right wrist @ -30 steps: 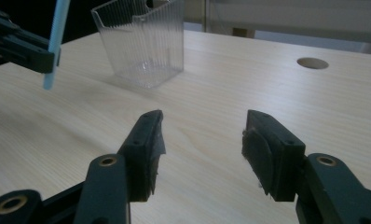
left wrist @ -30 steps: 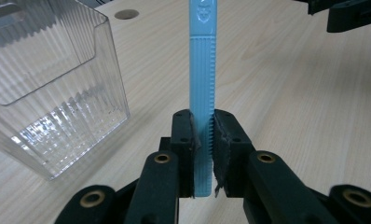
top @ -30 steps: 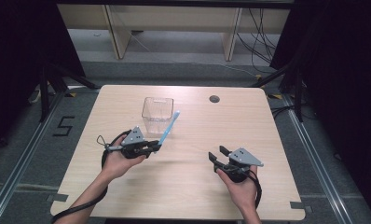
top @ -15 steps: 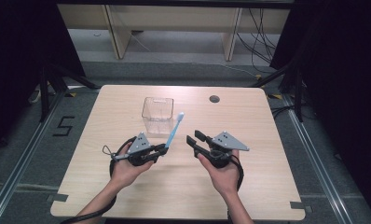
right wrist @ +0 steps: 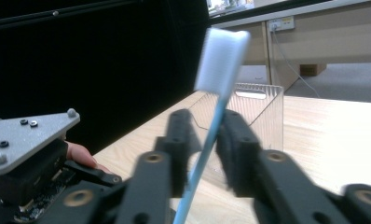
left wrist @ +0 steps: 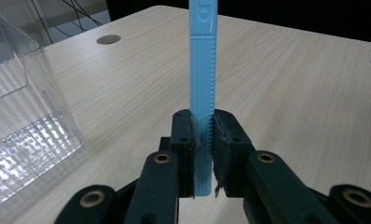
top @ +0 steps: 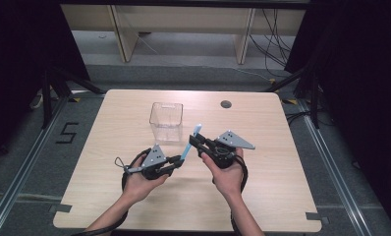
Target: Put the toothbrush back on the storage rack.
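Wooden table (top: 282,187) — toothbrush (top: 189,145) clamped in left tongs (top: 178,161), neck between parted right tongs (top: 192,141)

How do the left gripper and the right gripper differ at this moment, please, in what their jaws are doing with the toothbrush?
The left gripper is shut on the blue toothbrush near the handle's end; the right gripper stands open, its jaws either side of the neck below the bristles, not clamping it. In the high view the left gripper sits nearer the person. Both are hand-held above the table.

toothbrush (left wrist: 202,88): light blue ribbed handle, white bristles
box (top: 166,121): clear, ridged walls
table (top: 282,191): pale wood grain
grippers' jaws: black
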The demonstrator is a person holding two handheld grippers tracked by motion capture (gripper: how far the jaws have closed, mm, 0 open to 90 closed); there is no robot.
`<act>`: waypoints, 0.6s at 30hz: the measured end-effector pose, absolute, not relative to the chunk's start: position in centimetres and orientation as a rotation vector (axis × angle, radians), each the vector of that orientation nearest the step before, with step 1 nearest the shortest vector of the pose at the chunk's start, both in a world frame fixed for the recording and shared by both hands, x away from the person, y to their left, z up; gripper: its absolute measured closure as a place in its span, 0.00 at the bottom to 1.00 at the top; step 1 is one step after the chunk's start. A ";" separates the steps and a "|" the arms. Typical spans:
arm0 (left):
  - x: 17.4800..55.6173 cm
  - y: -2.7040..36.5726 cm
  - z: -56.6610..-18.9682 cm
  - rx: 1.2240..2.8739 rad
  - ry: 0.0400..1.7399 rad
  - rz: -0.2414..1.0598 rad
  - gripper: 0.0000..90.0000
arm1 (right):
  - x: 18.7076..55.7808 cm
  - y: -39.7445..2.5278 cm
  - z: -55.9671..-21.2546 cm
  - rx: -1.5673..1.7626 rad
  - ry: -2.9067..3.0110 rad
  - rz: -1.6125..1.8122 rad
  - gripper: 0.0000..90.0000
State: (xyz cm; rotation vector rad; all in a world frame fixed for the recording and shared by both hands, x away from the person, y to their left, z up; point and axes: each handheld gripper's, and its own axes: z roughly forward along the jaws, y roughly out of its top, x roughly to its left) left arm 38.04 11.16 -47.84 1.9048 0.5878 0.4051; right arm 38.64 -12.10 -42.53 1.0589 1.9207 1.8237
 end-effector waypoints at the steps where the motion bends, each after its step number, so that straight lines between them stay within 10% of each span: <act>1: 38.0 11.1 -47.9 1.905 0.588 0.405 0.87 | 38.7 -12.1 -42.5 1.059 1.917 1.805 0.90; 18: 38.6 9.3 -44.9 1.831 0.540 0.458 0.61 | 37.9 -10.9 -41.3 0.905 1.998 1.732 0.96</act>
